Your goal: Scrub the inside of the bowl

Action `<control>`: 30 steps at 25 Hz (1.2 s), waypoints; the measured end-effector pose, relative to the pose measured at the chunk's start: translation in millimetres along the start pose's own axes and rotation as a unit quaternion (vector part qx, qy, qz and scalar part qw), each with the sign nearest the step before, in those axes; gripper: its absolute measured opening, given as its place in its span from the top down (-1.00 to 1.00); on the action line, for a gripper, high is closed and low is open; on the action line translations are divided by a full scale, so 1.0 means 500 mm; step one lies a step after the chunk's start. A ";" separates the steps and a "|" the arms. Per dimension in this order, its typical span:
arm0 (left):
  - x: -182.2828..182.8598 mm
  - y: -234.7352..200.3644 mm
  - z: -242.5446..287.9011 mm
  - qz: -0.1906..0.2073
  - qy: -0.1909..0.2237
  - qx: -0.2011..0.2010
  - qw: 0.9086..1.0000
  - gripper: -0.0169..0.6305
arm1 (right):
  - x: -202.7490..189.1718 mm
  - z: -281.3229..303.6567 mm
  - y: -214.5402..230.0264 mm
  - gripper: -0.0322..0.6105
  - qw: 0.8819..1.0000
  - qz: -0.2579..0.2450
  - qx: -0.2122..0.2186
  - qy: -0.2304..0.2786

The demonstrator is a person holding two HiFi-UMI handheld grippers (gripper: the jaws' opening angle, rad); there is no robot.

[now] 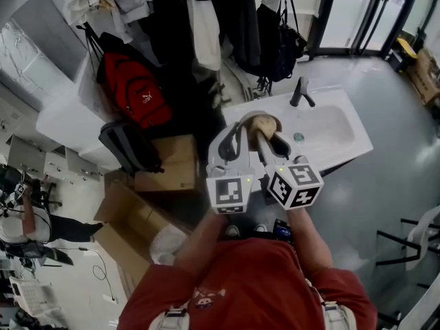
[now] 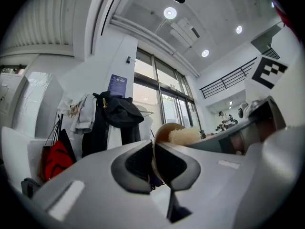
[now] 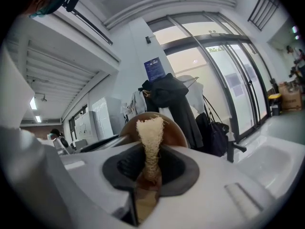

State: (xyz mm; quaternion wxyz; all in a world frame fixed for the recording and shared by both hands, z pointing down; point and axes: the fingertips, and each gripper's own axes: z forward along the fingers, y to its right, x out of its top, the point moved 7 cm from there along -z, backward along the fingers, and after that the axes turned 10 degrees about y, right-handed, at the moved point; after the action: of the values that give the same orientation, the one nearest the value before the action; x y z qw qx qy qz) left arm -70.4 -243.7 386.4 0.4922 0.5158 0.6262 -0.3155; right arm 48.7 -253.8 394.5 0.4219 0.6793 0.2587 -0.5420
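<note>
Bowl: a brown bowl (image 1: 256, 118) is held up in the air over the left end of the white sink (image 1: 340, 143), tipped on its side.
Scrubber: a pale, fibrous scrubber (image 3: 150, 127) on a brown handle, its head lying against the bowl's inner wall.
Left tongs: the left gripper (image 2: 153, 162) has its jaws narrow and clamped on the bowl's thin rim, one pad on the inside and one on the outside.
Right tongs: the right gripper (image 3: 150, 168) is pinched on the scrubber's handle, and the head stands up past the pads.
In the way: in the head view the two gripper bodies and their marker cubes (image 1: 230, 192) cover the bowl's near side, so only its far rim and a patch of the inside show.
Sink fittings: a dark tap (image 1: 300, 91) stands at the basin's far edge, beyond the bowl.
Left of the sink: cardboard boxes (image 1: 168, 163) lie on the floor, with a dark bag (image 1: 127, 146) beside them and a red backpack (image 1: 137, 91) behind.
Behind: coats (image 1: 206, 26) hang in a row above the bags.
</note>
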 end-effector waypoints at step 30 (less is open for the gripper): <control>0.029 0.027 -0.017 0.051 0.052 -0.043 0.996 0.84 | -0.068 0.006 0.059 0.68 0.789 0.610 0.063 -0.033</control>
State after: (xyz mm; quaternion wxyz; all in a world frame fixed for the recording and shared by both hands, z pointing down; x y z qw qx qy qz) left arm -59.5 -227.4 377.2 0.4958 0.5416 0.6368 -0.2355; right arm 61.3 -267.9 435.6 0.6296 0.7024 -0.2581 -0.2088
